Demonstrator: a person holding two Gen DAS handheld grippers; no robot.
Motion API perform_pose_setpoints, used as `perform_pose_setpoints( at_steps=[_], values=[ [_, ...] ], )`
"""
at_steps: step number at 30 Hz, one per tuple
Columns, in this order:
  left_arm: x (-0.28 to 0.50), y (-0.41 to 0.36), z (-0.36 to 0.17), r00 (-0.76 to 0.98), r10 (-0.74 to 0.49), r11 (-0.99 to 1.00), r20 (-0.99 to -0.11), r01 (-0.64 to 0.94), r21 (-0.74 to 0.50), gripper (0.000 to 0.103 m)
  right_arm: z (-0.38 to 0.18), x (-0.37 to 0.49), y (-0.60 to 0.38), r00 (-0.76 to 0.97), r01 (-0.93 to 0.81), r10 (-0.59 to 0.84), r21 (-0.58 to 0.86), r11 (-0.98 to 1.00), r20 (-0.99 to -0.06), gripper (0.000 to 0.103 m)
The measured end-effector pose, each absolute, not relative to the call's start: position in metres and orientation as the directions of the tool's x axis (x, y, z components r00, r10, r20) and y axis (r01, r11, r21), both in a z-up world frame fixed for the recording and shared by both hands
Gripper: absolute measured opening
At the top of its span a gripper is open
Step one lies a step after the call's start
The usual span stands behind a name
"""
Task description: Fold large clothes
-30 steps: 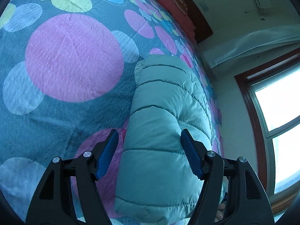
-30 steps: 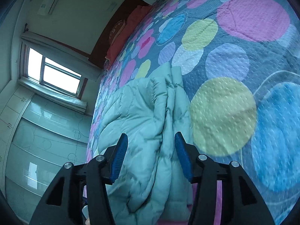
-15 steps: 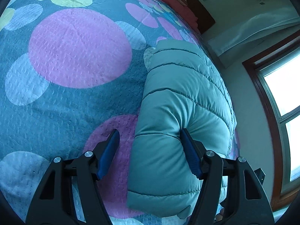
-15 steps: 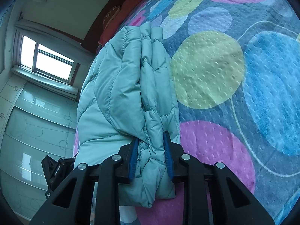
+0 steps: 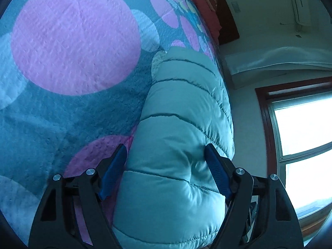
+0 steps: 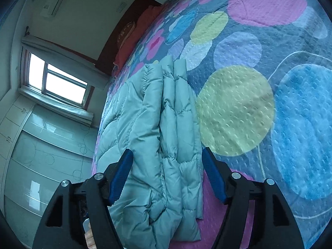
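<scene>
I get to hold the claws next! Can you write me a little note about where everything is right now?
Left claw: open, its jaws have just been opening; the folded end of the puffy jacket sits between them, and whether the pads still touch it is hard to tell.
Right claw: open, its jaws have just been opening off the jacket, which lies between them.
The jacket is folded into a long bundle near the edge of the bed with the spotted blanket.
Done: the sides are folded in.
Left: probably fold the bundle shorter, end to end.

Window (image 5: 305, 145) glare, bluish cast, fisheye warping
</scene>
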State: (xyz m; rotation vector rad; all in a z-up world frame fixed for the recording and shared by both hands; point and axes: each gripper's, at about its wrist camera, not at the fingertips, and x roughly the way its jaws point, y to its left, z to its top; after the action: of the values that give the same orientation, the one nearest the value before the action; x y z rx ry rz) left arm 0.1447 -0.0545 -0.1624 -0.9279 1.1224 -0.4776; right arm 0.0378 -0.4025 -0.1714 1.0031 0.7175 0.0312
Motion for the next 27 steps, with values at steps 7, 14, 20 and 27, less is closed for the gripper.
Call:
perform_pose_setpoints(
  at_steps=[7, 14, 20, 27],
  values=[
    [0.153, -0.075, -0.16, 0.366, -0.732, 0.61, -0.574, -0.024, -0.792, 0.075, -0.187, 0.057, -0.393, 0.756, 0.279, 0.369, 0.776, 0.566, -0.541, 0.066],
    [0.153, -0.075, -0.153, 0.38, -0.727, 0.625, -0.572, 0.02, -0.78, 0.049, -0.199, 0.063, -0.384, 0.763, 0.233, 0.426, 0.821, 0.521, -0.486, 0.034],
    [0.155, -0.069, -0.138, 0.406, -0.71, 0.647, -0.575, 0.054, -0.76, 0.042, -0.194, 0.065, -0.374, 0.782, 0.193, 0.429, 0.831, 0.522, -0.451, 0.027],
    [0.163, -0.036, -0.122, 0.469, -0.675, 0.664, -0.57, 0.048, -0.747, 0.041, -0.187, 0.093, -0.345, 0.764, 0.14, 0.476, 0.833, 0.536, -0.435, 0.026]
  ],
)
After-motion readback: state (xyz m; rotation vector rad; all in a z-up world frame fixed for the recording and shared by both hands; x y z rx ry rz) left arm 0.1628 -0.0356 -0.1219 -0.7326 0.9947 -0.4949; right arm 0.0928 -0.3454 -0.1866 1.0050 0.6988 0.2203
